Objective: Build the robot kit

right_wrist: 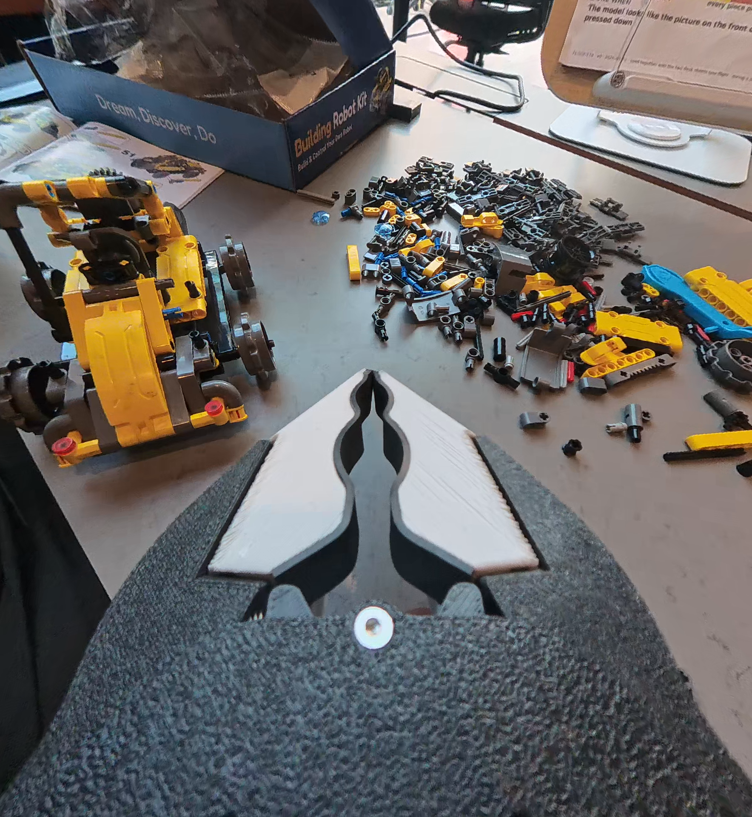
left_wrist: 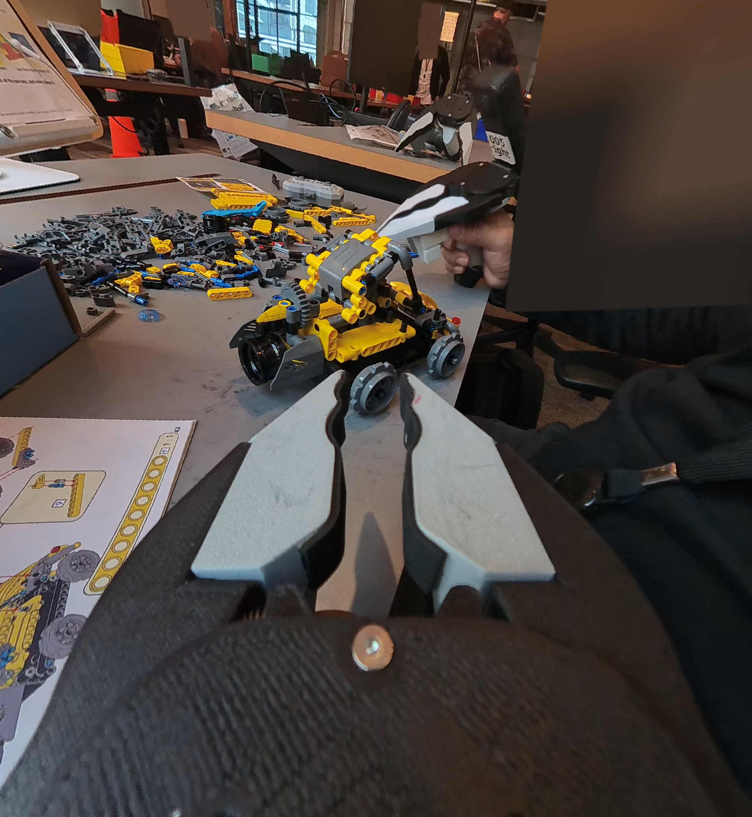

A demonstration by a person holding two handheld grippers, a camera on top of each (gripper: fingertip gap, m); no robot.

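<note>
A yellow and grey brick-built vehicle (left_wrist: pixel 347 318) stands on the grey table (left_wrist: pixel 166 353) near its edge; it also shows in the right wrist view (right_wrist: pixel 131 318). My left gripper (left_wrist: pixel 372 380) is open and empty, its tips just short of the vehicle's near grey wheel (left_wrist: pixel 372 389). My right gripper (right_wrist: pixel 372 376) is shut and empty, above bare table between the vehicle and the heap of loose parts (right_wrist: pixel 498 265). In the left wrist view the right gripper (left_wrist: pixel 449 208) is held by a hand behind the vehicle.
A blue cardboard box (right_wrist: pixel 233 119) stands at the back of the table. An instruction booklet (left_wrist: pixel 56 530) lies open at the left. A stand with a printed sheet (right_wrist: pixel 674 66) stands at the back right. Long yellow beams and a blue piece (right_wrist: pixel 697 305) lie at the right. The blue piece (right_wrist: pixel 697 305) sits 25 cm or so from the ends of my right fingers.
</note>
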